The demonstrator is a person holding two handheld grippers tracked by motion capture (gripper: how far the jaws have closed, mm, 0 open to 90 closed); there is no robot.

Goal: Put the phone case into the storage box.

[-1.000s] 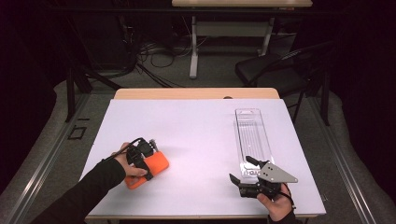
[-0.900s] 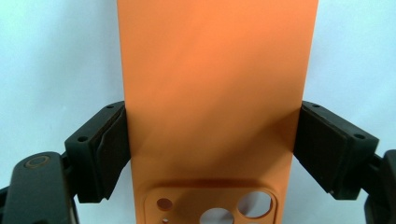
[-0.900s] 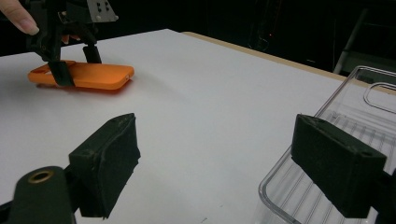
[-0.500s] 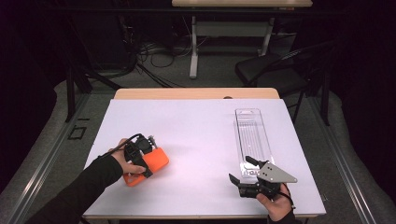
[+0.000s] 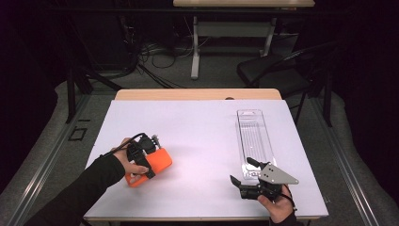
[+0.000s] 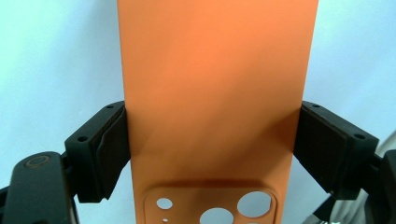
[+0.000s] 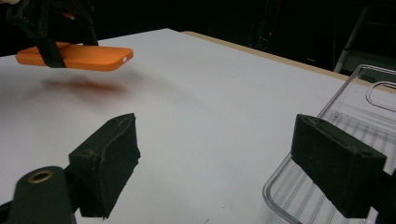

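An orange phone case (image 5: 155, 165) hangs just above the white table at the left, with a shadow under it. My left gripper (image 5: 142, 156) is shut on it; in the left gripper view both jaws press the long edges of the case (image 6: 215, 93), and the camera cut-outs show near the bottom, around my left gripper (image 6: 212, 154). A clear plastic packaging shell (image 5: 254, 136) lies on the right side of the table. My right gripper (image 5: 241, 171) stands open near the shell's near end with nothing between its jaws. In the right gripper view my right gripper (image 7: 219, 135) faces the distant case (image 7: 79, 56) and the shell (image 7: 355, 93).
The white table top (image 5: 197, 132) has a wooden strip (image 5: 197, 94) along its far edge. Beyond it stand a dark chair (image 5: 282, 70), a table leg (image 5: 195, 47) and floor cables (image 5: 150, 52). The stretch of table between the two grippers is bare.
My left gripper with the orange case has shifted slightly. The right gripper has stayed almost where it was, still open.
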